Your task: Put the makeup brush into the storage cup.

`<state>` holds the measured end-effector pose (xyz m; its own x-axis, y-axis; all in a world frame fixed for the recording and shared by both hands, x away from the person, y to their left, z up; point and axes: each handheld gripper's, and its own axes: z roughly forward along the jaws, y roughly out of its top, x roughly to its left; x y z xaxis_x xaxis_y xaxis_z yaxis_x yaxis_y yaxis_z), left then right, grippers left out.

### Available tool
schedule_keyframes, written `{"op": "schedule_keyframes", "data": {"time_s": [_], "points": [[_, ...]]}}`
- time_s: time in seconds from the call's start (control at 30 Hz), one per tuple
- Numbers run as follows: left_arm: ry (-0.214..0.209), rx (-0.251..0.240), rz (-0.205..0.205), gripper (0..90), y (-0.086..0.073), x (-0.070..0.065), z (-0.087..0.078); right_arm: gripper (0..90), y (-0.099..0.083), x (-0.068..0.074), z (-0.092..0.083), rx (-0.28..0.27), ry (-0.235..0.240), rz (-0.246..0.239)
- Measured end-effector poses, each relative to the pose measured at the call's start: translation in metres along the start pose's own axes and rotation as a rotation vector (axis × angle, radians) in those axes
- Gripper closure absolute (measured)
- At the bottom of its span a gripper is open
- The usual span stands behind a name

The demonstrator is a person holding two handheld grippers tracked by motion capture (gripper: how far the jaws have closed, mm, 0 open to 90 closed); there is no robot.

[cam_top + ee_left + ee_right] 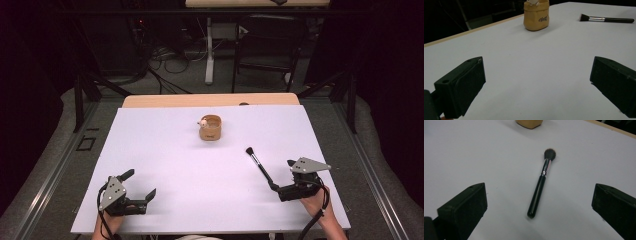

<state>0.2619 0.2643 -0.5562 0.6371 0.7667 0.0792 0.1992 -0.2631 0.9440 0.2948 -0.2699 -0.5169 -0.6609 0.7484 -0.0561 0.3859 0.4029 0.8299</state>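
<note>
A black-handled makeup brush [261,167] lies flat on the white board, bristles pointing away from me. In the right gripper view the brush [540,187] lies lengthwise between the jaws, its handle end nearest. My right gripper [282,176] [539,202] is open, and its jaws stand wide on either side of the handle end without touching it. A tan pouch-like cup [210,128] with a small white thing at its rim stands at the board's far middle. My left gripper [141,183] [536,82] rests open at the near left with nothing between its jaws, and its view shows the cup [536,15] and the brush [606,19] far off.
The white board [165,150] covers a wooden table whose back edge [210,100] shows beyond it. Behind the table stand a dark chair [267,50], a white table leg [209,50] and cables on the floor.
</note>
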Motion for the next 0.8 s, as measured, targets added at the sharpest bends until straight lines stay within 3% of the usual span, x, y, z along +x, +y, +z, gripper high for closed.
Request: {"op": "schedule_keyframes", "data": {"time_s": [0.8], "points": [[-0.004,-0.001,0.001,0.1,0.0,0.0,0.0,0.0,0.037,-0.011,0.028,0.155,0.017,0.028]]}}
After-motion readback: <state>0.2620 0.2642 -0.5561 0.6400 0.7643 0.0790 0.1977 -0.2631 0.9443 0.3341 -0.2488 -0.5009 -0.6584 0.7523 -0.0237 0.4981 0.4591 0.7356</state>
